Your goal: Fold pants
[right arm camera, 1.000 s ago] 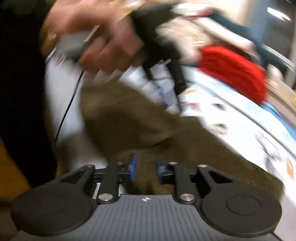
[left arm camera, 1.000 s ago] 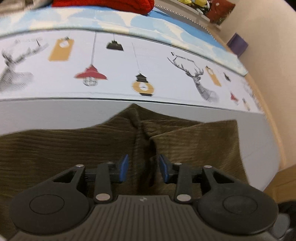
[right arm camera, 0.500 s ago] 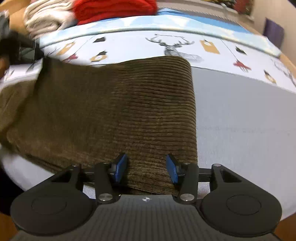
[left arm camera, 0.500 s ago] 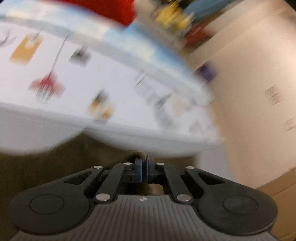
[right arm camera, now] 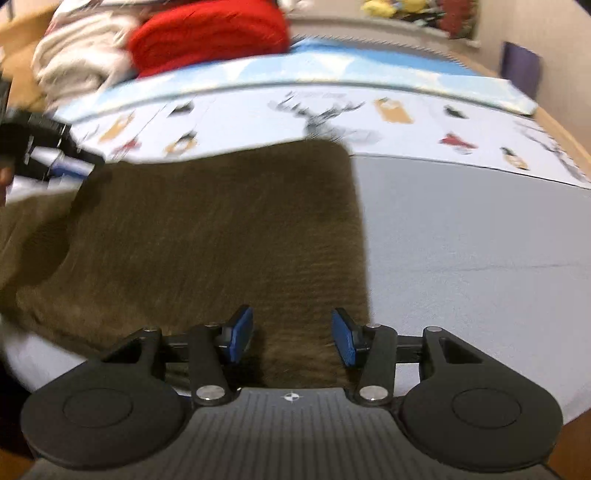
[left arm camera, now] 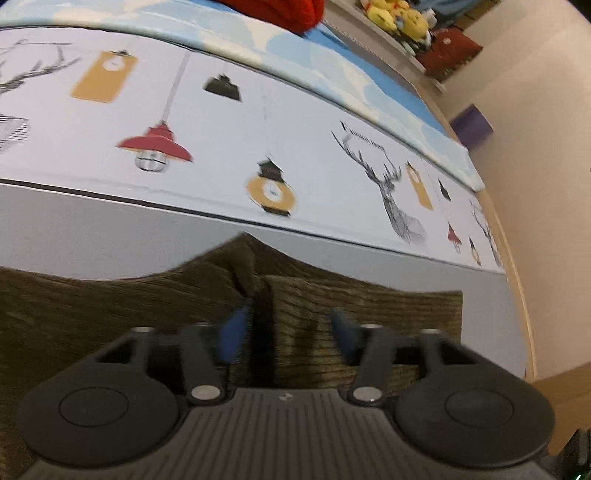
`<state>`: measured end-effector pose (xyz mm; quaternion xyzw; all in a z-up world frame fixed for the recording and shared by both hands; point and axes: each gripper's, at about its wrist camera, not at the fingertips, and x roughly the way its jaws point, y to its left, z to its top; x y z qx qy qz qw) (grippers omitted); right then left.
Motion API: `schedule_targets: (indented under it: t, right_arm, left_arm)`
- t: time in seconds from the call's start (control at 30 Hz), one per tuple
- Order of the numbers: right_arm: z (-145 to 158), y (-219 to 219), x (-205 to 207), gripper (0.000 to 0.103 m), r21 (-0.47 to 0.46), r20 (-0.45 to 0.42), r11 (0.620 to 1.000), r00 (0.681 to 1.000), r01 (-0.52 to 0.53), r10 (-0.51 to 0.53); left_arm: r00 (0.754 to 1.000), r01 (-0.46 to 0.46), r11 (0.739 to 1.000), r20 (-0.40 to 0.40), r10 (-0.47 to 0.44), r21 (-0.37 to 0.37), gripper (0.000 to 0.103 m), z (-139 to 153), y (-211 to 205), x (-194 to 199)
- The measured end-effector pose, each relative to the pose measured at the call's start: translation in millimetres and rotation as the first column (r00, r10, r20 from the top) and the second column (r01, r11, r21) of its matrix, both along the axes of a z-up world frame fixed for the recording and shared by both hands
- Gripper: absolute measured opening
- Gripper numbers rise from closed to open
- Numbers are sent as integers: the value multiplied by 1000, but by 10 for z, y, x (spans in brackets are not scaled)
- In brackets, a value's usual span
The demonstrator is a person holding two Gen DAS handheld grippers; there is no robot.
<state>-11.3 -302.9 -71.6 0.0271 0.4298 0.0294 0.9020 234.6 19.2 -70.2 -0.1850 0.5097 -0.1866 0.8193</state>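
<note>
While the brown ribbed corduroy pants (left arm camera: 369, 306) lie spread flat on the plain grey surface (left arm camera: 92, 229), the left gripper (left arm camera: 284, 332) hangs just above them with its jaws apart, having just been opening; cloth lies under the gap, and neither blue pad presses on it. A raised crease of the fabric stands just ahead of its left pad (left arm camera: 231, 334). From the right wrist view, the pants (right arm camera: 207, 236) form a broad folded panel whose straight right edge runs down toward the right gripper (right arm camera: 291, 336). That gripper is also released, jaws spread over the near edge of the cloth without clamping it. Behind the grey area lies a white cover printed with lamps and deer heads (left arm camera: 258, 140), then a red knitted bundle (right arm camera: 210, 33) and a pale folded heap (right arm camera: 81, 59).
</note>
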Motion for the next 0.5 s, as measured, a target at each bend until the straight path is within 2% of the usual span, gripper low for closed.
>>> schedule_targets:
  t: [0.1, 0.2, 0.23, 0.27, 0.3, 0.33, 0.37, 0.4, 0.43, 0.47, 0.5]
  right_arm:
    - [-45, -200, 38, 63, 17, -25, 994, 994, 110, -109]
    - [-242, -435, 90, 65, 123, -140, 967, 969, 221, -203]
    - [-297, -508, 97, 66, 176, -166, 951, 960, 256, -228]
    - [-332, -571, 111, 66, 223, -188, 933, 952, 281, -242]
    - [-355, -618, 128, 66, 259, -203, 921, 949, 291, -243]
    - [-369, -648, 141, 65, 285, -210, 912, 948, 294, -240]
    - [-379, -661, 148, 60, 304, -213, 907, 949, 291, -233]
    - [-377, -662, 148, 47, 323, -209, 905, 953, 278, -218]
    - [-347, -636, 127, 39, 314, -187, 913, 959, 262, -211]
    - [-278, -610, 112, 25, 305, -148, 924, 969, 233, -196]
    - [-187, -613, 85, 20, 310, -99, 927, 977, 212, -190]
  left_arm:
    - [1000, 7, 997, -12, -7, 72, 65, -65, -104, 58]
    - [998, 13, 998, -54, -9, 60, 63, -194, -140, 99]
    - [998, 23, 997, -59, -19, 69, 56, -227, -176, 106]
    - [998, 36, 996, -57, -31, 77, 44, -245, -196, 103]
    - [998, 52, 995, -48, -48, 84, 40, -242, -218, 89]
    - [997, 67, 993, -32, -64, 98, 30, -223, -253, 77]
    - [996, 86, 990, -12, -85, 108, 23, -182, -280, 59]
    - [995, 96, 989, 12, -98, 109, 21, -126, -288, 35]
    - [994, 95, 991, 39, -99, 90, 20, -52, -269, 10]
    - [994, 85, 995, 68, -88, 48, 19, 20, -227, -10]
    - [992, 75, 997, 98, -75, 0, 19, 87, -176, -22]
